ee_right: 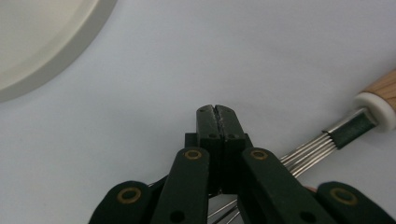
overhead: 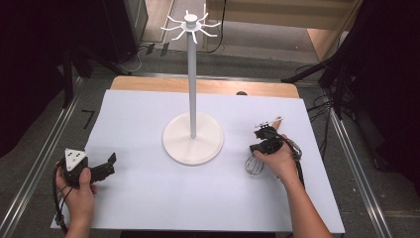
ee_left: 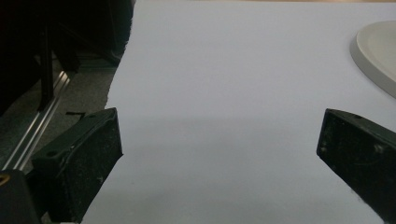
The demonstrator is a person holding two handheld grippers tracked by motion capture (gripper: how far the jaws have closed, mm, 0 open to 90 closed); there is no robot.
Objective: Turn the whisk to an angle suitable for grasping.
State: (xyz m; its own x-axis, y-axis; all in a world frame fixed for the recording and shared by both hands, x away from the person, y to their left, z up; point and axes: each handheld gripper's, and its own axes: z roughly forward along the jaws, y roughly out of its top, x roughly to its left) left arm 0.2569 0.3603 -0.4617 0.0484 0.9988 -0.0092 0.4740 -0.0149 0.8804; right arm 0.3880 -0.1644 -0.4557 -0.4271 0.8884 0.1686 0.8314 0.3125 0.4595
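A person is sitting at a worktop [overhead: 148, 198] covered in smooth white sheeting, holding a black two-jaw gripper in each hand.

The right gripper [overhead: 262, 140] is resting at the right side of the worktop, directly over a whisk [overhead: 254, 163]. In the right gripper view the right gripper [ee_right: 216, 110] is showing its jaws pressed flat together with nothing visible between their tips, while the whisk [ee_right: 327, 140] is lying beneath and just beside them. Whether the jaws are pinching any wire lower down cannot be told.

The whisk's long axis is running diagonally: its rounded cage of thin shiny steel wires is sitting toward the near side, under the person's right hand [overhead: 277, 161], and its pale wooden handle [overhead: 277, 120], joined by a white collar, is pointing toward the far right. The right hand is by far the nearer of the two to it.

The left gripper [overhead: 106, 166] is lying at the near left, well apart from the whisk, jaws spread wide over bare sheeting and holding nothing.

Between the hands a white hanging stand [overhead: 192, 79] is rising upright: a broad round flat base [overhead: 193, 144], a slim smooth pole, and a crown of curved hooks [overhead: 190, 22] at the top. The stand lies to the left of the whisk, near it but not touching.
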